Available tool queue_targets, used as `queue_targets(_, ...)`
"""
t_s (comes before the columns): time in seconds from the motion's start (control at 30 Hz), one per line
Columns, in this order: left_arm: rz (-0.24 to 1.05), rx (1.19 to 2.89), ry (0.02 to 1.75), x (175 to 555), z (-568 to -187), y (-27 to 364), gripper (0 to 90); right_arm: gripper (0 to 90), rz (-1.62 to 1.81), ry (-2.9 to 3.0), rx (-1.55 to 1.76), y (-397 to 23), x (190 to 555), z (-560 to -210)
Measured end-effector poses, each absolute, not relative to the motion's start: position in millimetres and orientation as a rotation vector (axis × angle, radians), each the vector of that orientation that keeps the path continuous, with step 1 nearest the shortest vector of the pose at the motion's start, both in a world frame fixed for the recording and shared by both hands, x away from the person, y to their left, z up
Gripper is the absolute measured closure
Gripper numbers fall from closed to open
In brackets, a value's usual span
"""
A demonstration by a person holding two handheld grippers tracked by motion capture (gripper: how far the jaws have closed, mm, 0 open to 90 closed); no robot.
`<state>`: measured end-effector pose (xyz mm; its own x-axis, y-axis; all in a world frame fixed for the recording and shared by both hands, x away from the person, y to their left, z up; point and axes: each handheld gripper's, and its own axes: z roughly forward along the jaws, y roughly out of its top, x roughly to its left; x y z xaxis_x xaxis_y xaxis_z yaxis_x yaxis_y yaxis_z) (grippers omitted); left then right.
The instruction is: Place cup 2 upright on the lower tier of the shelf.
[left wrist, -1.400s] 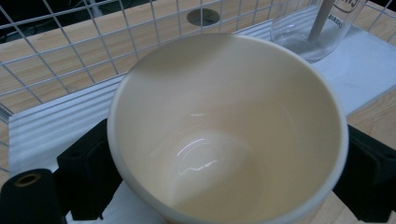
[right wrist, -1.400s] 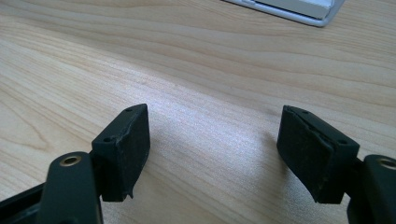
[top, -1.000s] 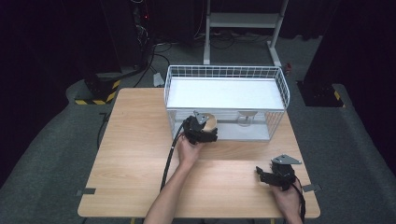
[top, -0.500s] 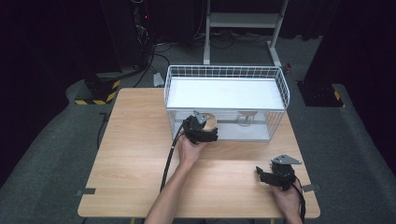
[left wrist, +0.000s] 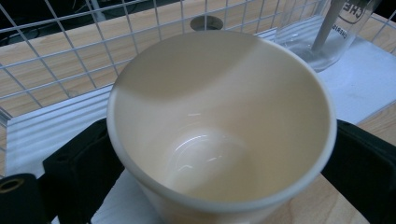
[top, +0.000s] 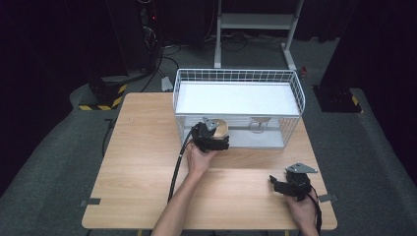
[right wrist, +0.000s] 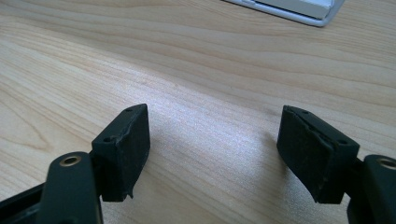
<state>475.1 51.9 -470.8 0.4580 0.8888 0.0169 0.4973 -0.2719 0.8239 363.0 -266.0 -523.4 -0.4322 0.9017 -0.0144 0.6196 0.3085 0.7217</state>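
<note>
Left gripper at the wire basket, jaws just opening around the cream cup, contact hidden; right gripper gapes empty.

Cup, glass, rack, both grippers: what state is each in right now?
Cup: upright, empty, at the rack's lower front edge, between the left jaws.
Left gripper: jaws have just been opening around the cup; whether they touch it is unclear.
Right gripper: open, empty, low over the table.
Glass: upright in the rack.
Rack: upright; top shelf bare.
</note>
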Motion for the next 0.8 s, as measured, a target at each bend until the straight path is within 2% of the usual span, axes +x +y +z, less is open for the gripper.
queue_targets(0.37,0.614,1.92,1.161,470,-472,54,1.3,25.7,0.911,2.163,1.352,-266,363,-523)
queue_targets(0.8,0.615,1.925,1.19,458,-480,60,12.4,25.7,0.911,2.163,1.352,-266,363,-523)
